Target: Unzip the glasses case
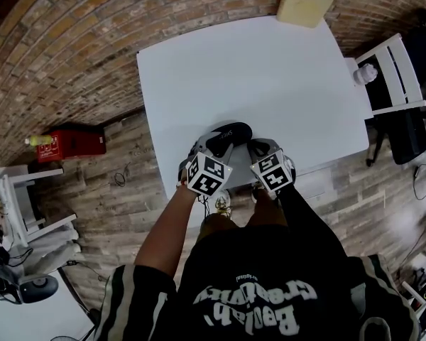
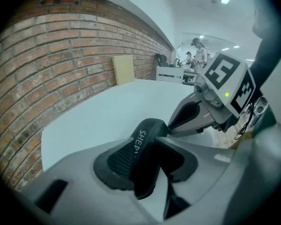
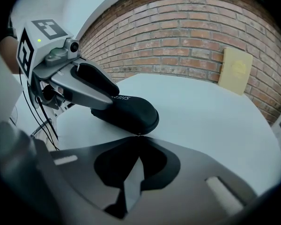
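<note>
White table [image 1: 270, 84] against brick wall [image 1: 92, 34], plank floor [image 1: 128, 155] beside table. Glasses case [image 1: 228, 135] lies at table's near edge, looks still zipped. Left gripper [image 2: 146, 153] clamps case by one end. Right gripper [image 3: 139, 138] jaws pressed together at case's edge, likely nipping zip pull [image 3: 139, 135], too small to confirm. Grip seemingly set; whole zip run left.

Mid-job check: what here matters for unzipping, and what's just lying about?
On the job: glasses case, left gripper clamped on it, right gripper shut at its end, table.
Lying about: yellow board, red box, white chair.
</note>
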A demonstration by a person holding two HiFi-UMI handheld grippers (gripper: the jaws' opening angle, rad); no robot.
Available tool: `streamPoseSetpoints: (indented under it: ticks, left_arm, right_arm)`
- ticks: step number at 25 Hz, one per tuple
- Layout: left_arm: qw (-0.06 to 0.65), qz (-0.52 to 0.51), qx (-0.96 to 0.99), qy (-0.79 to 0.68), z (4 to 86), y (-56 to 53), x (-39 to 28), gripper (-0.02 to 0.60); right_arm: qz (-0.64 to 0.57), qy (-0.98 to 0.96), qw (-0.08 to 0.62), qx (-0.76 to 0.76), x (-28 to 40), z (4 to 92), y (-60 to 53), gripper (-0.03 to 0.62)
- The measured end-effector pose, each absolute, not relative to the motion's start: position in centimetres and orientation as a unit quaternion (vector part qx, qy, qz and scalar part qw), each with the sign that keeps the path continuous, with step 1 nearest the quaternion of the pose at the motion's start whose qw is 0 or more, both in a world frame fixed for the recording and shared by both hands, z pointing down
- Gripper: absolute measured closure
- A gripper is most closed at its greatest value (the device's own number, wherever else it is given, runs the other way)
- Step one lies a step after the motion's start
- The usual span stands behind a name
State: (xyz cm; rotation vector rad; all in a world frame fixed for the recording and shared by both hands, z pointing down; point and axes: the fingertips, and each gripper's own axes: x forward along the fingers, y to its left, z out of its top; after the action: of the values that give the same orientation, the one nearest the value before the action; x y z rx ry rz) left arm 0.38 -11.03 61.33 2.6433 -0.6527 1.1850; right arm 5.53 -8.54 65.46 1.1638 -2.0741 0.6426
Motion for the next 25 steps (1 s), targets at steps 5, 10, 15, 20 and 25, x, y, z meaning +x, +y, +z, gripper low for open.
streamPoseSetpoints:
  ticks: [5,10,15,20,25]
  left_arm:
    - [0.085,0.397,0.887,-0.218,61.3,-10.9,0.5,0.446]
    - [0.084,0.398,0.888,-0.217,61.3,-10.9,0.4,0.446]
    - [0.083,0.397,0.887,-0.221,61.3,-10.9,0.4,0.446]
    - [0.08,0.395,0.889,-0.22,61.4,-10.9,0.5,0.446]
    - [0.076,0.395,0.89,-0.215,61.4,-10.8,0.3,0.445]
  right_arm:
    - [0.225,-0.788,0.362,0.445,5.8,65.2,-8.4,0.58]
    - [0.209,-0.781,0.381,0.448,6.2,65.1,-8.6,0.58]
    - [0.194,-0.782,0.394,0.442,6.7,65.2,-8.9,0.58]
    - [0.164,-0.786,0.417,0.426,7.3,65.2,-9.5,0.579]
    - [0.133,-0.799,0.433,0.396,7.5,65.1,-10.3,0.577]
